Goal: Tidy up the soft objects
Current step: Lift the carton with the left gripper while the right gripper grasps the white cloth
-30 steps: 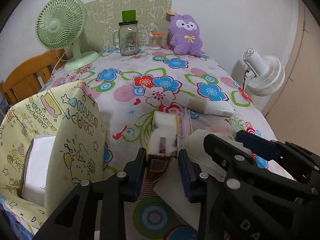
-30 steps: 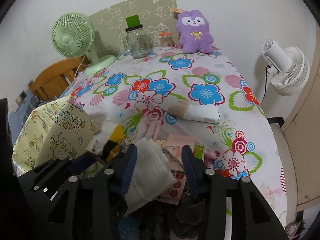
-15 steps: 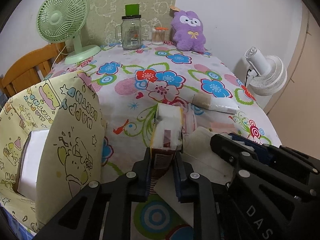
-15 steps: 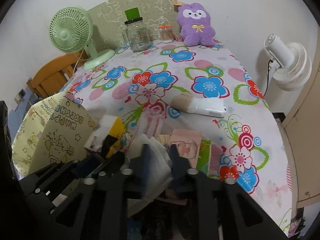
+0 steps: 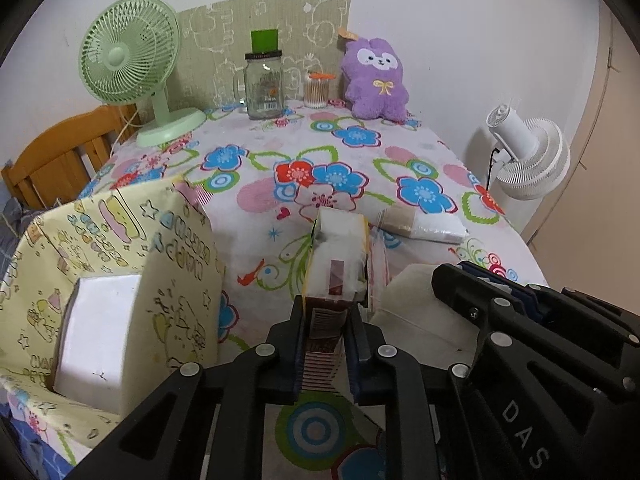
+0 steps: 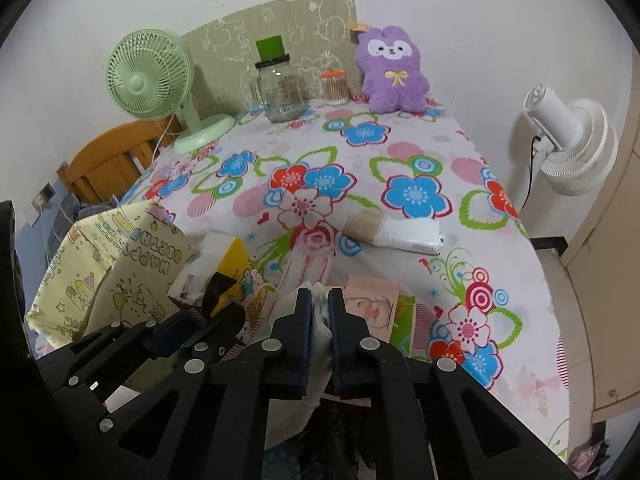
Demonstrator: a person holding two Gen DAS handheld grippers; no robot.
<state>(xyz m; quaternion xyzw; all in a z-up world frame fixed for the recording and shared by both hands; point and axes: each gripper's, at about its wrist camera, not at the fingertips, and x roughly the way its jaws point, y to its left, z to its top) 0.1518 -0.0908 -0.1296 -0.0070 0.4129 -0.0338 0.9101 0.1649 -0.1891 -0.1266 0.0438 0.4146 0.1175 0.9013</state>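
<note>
Print on the tissue pack [image 5: 335, 280] clamped in the left hand-held gripper [image 5: 325, 320] is illegible. The white cloth [image 6: 320, 320] in the right hand-held gripper [image 6: 320, 308] is largely hidden by its pads. Glass jar [image 6: 280, 90] label far ahead: unreadable. Wooden chair [image 5: 52, 160], far left, is cut off.

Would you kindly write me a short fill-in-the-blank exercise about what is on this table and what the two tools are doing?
1. The left tool is shut on a ____ pack.
2. The plush toy at the far edge is ____ in colour.
3. The right tool pinches a white ____.
4. The glass jar stands between the plush toy and the green ____.

Missing words: tissue; purple; cloth; fan
</note>
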